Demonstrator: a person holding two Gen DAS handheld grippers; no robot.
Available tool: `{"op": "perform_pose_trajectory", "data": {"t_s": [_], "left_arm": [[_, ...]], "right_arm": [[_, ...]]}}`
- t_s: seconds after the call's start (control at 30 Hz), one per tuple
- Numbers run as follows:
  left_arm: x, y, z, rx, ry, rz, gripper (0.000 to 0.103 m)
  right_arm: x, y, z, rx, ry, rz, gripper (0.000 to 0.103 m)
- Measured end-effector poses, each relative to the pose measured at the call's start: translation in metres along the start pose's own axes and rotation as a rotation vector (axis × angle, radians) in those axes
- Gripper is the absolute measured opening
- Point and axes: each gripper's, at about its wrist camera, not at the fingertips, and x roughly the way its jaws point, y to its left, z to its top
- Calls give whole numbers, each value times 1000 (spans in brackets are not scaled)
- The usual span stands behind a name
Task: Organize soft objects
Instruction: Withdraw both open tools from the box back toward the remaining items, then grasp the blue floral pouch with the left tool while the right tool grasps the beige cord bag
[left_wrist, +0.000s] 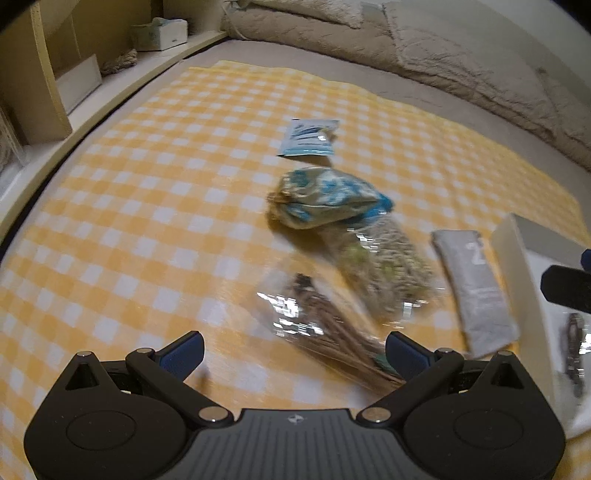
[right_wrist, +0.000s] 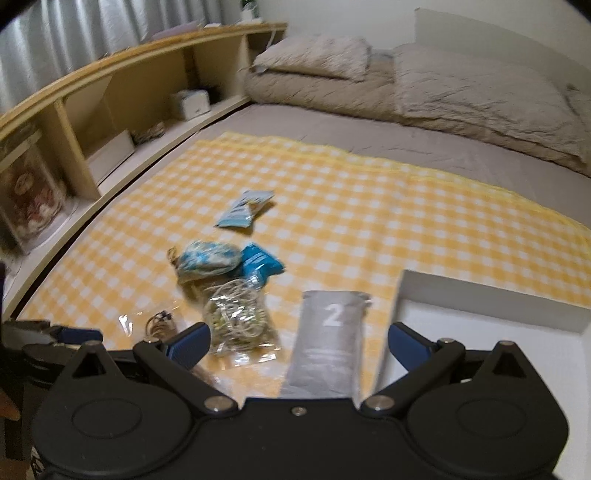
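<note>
On a yellow checked cloth (left_wrist: 147, 192) (right_wrist: 351, 221) lie several soft packets. A flat light-blue packet (left_wrist: 308, 138) (right_wrist: 243, 208) is farthest. A blue-patterned cloth pouch (left_wrist: 325, 197) (right_wrist: 207, 260) rests against a clear bag of pale cord (left_wrist: 384, 269) (right_wrist: 240, 319). A clear bag of brown sticks (left_wrist: 325, 336) lies just ahead of my left gripper (left_wrist: 295, 354), which is open and empty. A grey pouch marked "2" (left_wrist: 476, 288) (right_wrist: 328, 339) lies between the wide-open fingers of my right gripper (right_wrist: 299, 345), below them.
A white box (left_wrist: 535, 280) (right_wrist: 480, 332) stands at the right with a packet inside. The other gripper's tip (left_wrist: 565, 288) (right_wrist: 55, 338) shows at each view's edge. Beige bedding (right_wrist: 406, 81) lies at the back, a wooden shelf (right_wrist: 110, 99) along the left.
</note>
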Motion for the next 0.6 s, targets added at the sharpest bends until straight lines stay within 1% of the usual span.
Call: {"op": "perform_pose_trajectory", "data": {"t_s": [0.13, 0.2, 0.23, 0.27, 0.37, 0.4, 0.43, 0.5, 0.6], "left_arm": [[13, 8, -1, 43, 17, 44, 103], [18, 12, -2, 59, 29, 58, 103], [20, 14, -2, 64, 32, 60, 103], [22, 16, -2, 67, 34, 63, 103], [23, 25, 2, 59, 37, 55, 103], [21, 27, 4, 54, 31, 48, 103], [19, 31, 8, 48, 20, 40, 103], [14, 36, 14, 34, -6, 34, 103], [11, 45, 26, -6, -29, 22, 103]], "right_arm": [[10, 12, 2, -41, 13, 25, 103], [16, 18, 4, -64, 22, 46, 103], [23, 25, 4, -84, 39, 69, 103], [23, 25, 4, -84, 39, 69, 103], [35, 34, 4, -110, 74, 80, 103], [44, 39, 2, -128, 104, 96, 102], [44, 39, 2, -128, 104, 96, 102], [53, 43, 0, -149, 133, 110, 98], [65, 48, -5, -181, 174, 136, 96]]}}
